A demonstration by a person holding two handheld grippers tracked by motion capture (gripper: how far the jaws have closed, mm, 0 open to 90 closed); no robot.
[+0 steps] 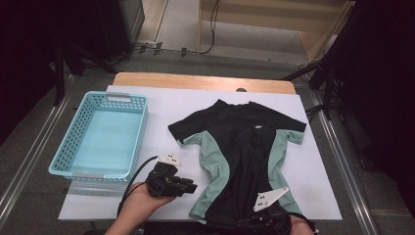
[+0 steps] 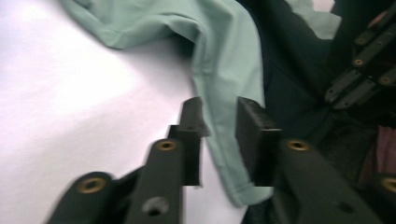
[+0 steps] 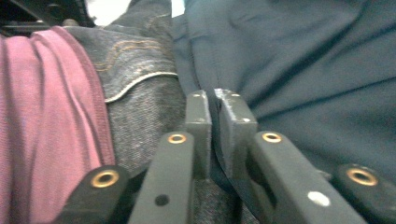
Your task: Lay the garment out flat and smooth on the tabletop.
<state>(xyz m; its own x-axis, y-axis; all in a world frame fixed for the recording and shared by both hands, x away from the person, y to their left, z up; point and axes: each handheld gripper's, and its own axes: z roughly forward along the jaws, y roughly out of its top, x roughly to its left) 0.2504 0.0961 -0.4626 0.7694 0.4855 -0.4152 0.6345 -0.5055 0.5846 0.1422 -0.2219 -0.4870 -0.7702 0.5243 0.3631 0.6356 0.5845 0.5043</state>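
A black shirt point(image 1: 244, 142) with mint-green side panels lies spread flat, collar away from me, on the white table point(image 1: 161, 105). My left gripper point(image 1: 193, 187) is level just left of the shirt's lower left hem. In the left gripper view its jaws point(image 2: 219, 105) stand apart, with the green hem point(image 2: 229, 70) lying in the gap and the pads clear of it. My right gripper point(image 1: 249, 221) is at the shirt's bottom edge near the table front. In the right gripper view its jaws point(image 3: 213, 100) are a narrow slit apart over dark shirt cloth point(image 3: 303, 70).
A light blue plastic basket point(image 1: 73, 137) with nothing in it stands at the table's left side. The person's jeans point(image 3: 135, 70) and maroon top point(image 3: 46, 116) are close to the right gripper. Dark stands and cables ring the table.
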